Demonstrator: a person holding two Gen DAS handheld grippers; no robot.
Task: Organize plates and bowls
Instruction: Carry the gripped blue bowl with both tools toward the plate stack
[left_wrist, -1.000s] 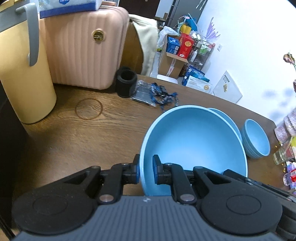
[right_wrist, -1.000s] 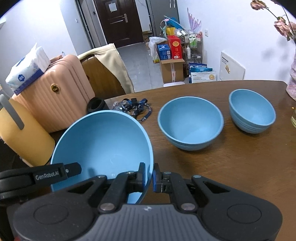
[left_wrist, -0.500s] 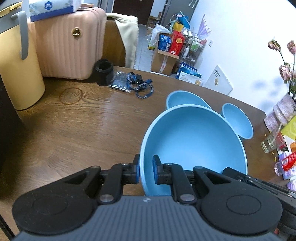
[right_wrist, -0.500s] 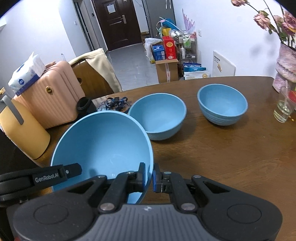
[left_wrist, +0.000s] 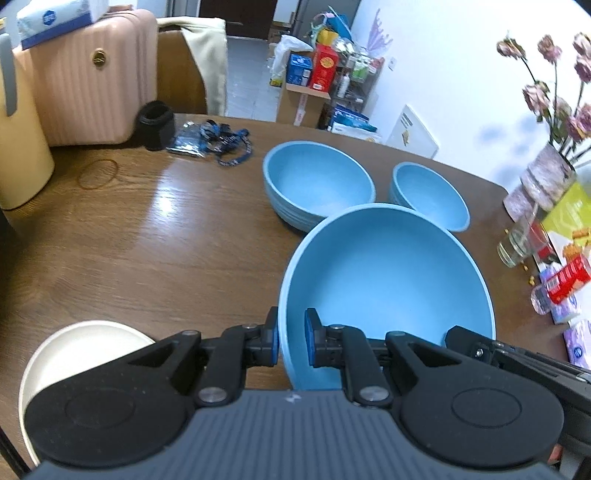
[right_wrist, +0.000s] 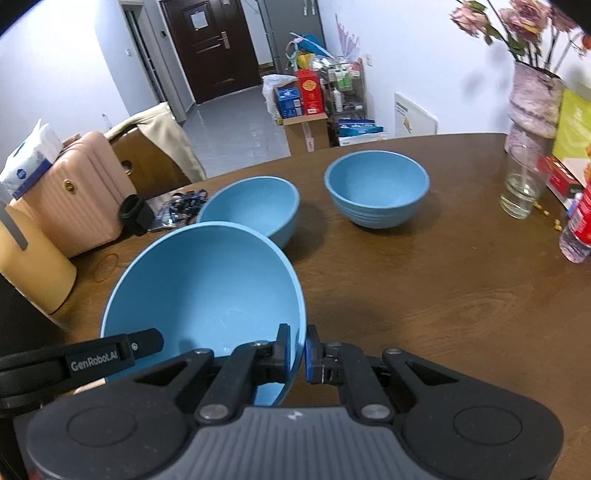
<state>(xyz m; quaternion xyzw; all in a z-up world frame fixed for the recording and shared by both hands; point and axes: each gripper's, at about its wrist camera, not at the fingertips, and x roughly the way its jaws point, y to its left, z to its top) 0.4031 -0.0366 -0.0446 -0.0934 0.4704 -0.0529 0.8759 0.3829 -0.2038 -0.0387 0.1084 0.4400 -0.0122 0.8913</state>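
Observation:
Both grippers hold one large blue bowl above the brown table. My left gripper is shut on its left rim, and my right gripper is shut on its right rim. Beyond it a medium blue bowl stands on the table, partly hidden behind the held bowl. A small blue bowl stands to the right of that one. A cream plate lies at the near left, under my left gripper.
At the table's left stand a pink suitcase, a yellow container, a black cup and a blue lanyard. On the right are a drinking glass, a vase of dried flowers, a bottle and boxes.
Both grippers have carried the large bowl rightward across the table. The medium and small bowls now show to its far side, and the cream plate has come into view.

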